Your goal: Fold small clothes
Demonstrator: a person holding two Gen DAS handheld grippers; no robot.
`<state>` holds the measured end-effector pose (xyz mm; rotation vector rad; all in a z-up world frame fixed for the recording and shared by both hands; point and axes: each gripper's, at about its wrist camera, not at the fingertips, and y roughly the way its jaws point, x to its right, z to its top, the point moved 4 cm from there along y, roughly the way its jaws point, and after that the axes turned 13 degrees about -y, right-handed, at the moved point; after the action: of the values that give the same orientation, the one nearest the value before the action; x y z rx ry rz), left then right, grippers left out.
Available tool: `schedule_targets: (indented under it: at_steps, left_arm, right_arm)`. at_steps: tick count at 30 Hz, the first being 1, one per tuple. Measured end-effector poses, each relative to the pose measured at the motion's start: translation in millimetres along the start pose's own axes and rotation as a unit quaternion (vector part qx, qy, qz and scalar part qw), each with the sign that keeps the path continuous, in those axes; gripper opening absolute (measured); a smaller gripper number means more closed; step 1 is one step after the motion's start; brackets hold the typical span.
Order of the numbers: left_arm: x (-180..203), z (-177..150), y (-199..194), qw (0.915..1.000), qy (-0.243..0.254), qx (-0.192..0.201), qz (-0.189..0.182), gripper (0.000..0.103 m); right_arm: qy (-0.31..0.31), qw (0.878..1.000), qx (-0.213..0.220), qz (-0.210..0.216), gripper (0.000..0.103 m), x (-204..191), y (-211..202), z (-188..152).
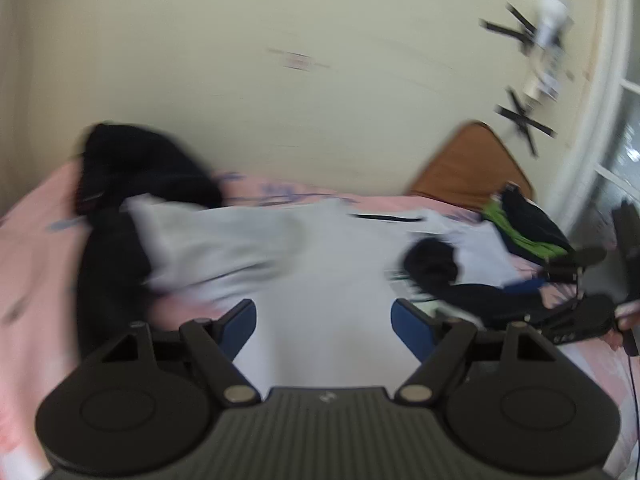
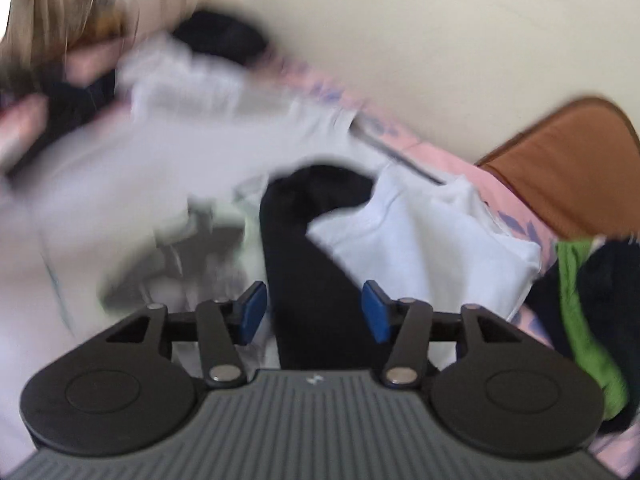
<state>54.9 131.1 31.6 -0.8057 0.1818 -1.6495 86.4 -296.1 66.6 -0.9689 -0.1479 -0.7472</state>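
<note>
A pale grey garment lies spread across the pink bed; it also shows in the right wrist view, blurred. My left gripper is open and empty just above it. My right gripper is open, its fingers either side of a black garment without closing on it. A folded white garment lies just right of the black one. My right gripper's body also shows in the left wrist view, at the right edge.
A black clothes pile sits at the far left of the pink bedsheet. A green and black garment lies at the right. A brown headboard stands against the cream wall. A window is at the far right.
</note>
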Motion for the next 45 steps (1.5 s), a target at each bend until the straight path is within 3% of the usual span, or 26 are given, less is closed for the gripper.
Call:
schedule_targets:
  at_steps: [1,2,3,8,11,14,18,20,21,22,23,25,29,31,33,36,37,38,40,42,43,45]
  left_arm:
    - [-11.1,-0.3,-10.4,0.9999,-0.012,0.006,0.007,0.076]
    - [-21.0,-1.8,-19.6,0.9996,-0.024,0.011,0.011,0.076]
    - [-29.6,-3.3,-27.4,0.9991,-0.036,0.015,0.012,0.076]
    - [-54.5,-6.2,-44.5,0.9955,-0.089,0.032,0.003,0.076]
    - [-59.1,-8.5,-50.6,0.9947,-0.096,0.037,0.001,0.076]
    - [-64.8,-12.0,-58.9,0.9945,-0.095,0.044,0.002,0.079]
    - [-77.0,-17.5,-61.3,0.9931,-0.111,0.039,0.001,0.080]
    - [-82.2,-19.8,-56.4,0.9920,-0.122,0.031,-0.003,0.080]
    - [-84.3,-20.7,-52.4,0.9915,-0.127,0.025,-0.004,0.080]
    - [-85.4,-21.2,-48.1,0.9912,-0.131,0.019,-0.004,0.080]
    - [-86.3,-21.3,-43.4,0.9910,-0.133,0.014,-0.002,0.080]
    - [-87.1,-21.0,-36.3,0.9909,-0.134,0.009,0.002,0.080]
    - [-87.5,-17.1,-33.4,0.9898,-0.141,0.016,0.005,0.080]
    - [-88.7,-15.1,-37.5,0.9891,-0.145,0.025,0.009,0.080]
    - [-91.8,-14.4,-43.6,0.9880,-0.150,0.033,0.015,0.080]
    - [-99.4,-17.2,-58.3,0.9869,-0.152,0.043,0.031,0.080]
    - [-103.1,-17.9,-65.1,0.9863,-0.153,0.048,0.038,0.080]
    - [-107.3,-19.2,-72.3,0.9857,-0.154,0.053,0.043,0.080]
    - [-116.3,-21.0,-86.2,0.9834,-0.162,0.064,0.052,0.080]
    - [-124.2,-22.1,-96.8,0.9808,-0.171,0.074,0.058,0.080]
    - [-127.2,-23.1,-100.6,0.9797,-0.174,0.078,0.061,0.080]
    - [-131.8,-24.7,-106.4,0.9776,-0.182,0.086,0.062,0.080]
  right_arm:
    - [-0.008,1.000,-0.007,0.002,0.020,-4.1,3.0,1.1]
    - [-0.008,1.000,-0.009,0.014,0.004,-6.8,0.8,5.5]
    - [-0.007,1.000,-0.017,0.019,0.004,-7.6,0.7,11.8]
    - [0.032,0.994,0.056,0.086,0.004,-5.8,-11.2,71.5]
    - [0.050,0.991,0.096,0.073,0.004,13.8,-17.6,108.4]
    - [0.105,0.988,0.112,0.035,0.004,52.5,-25.3,122.6]
    - [0.253,0.962,0.102,0.006,0.007,112.1,-30.5,81.8]
    - [0.270,0.960,0.064,-0.048,0.012,124.6,-25.5,42.0]
    - [0.250,0.964,0.029,-0.086,0.031,124.2,-18.6,23.7]
    - [0.221,0.968,-0.015,-0.115,0.058,120.9,-9.6,6.2]
    - [0.194,0.970,-0.046,-0.137,0.060,116.3,-3.5,-8.7]
    - [0.170,0.969,-0.059,-0.167,0.056,111.5,-9.3,-26.0]
    - [0.215,0.961,0.059,-0.164,0.056,113.1,-60.8,-18.2]
    - [0.208,0.964,0.087,-0.143,0.049,103.2,-61.1,-4.6]
    - [0.217,0.967,0.082,-0.102,0.044,93.9,-35.7,1.7]
    - [0.246,0.968,0.007,-0.056,0.042,80.4,17.2,-13.3]
    - [0.252,0.965,0.025,-0.071,0.041,80.1,24.9,-16.2]
    - [0.248,0.966,0.013,-0.070,0.041,82.6,32.5,-13.2]
    - [0.246,0.965,-0.002,-0.092,0.034,88.5,38.6,0.5]
    - [0.213,0.970,0.035,-0.111,0.035,81.4,28.3,28.8]
    - [0.192,0.975,0.055,-0.099,0.035,70.5,25.7,46.6]
    - [0.149,0.984,0.094,-0.020,0.036,35.5,26.7,85.7]
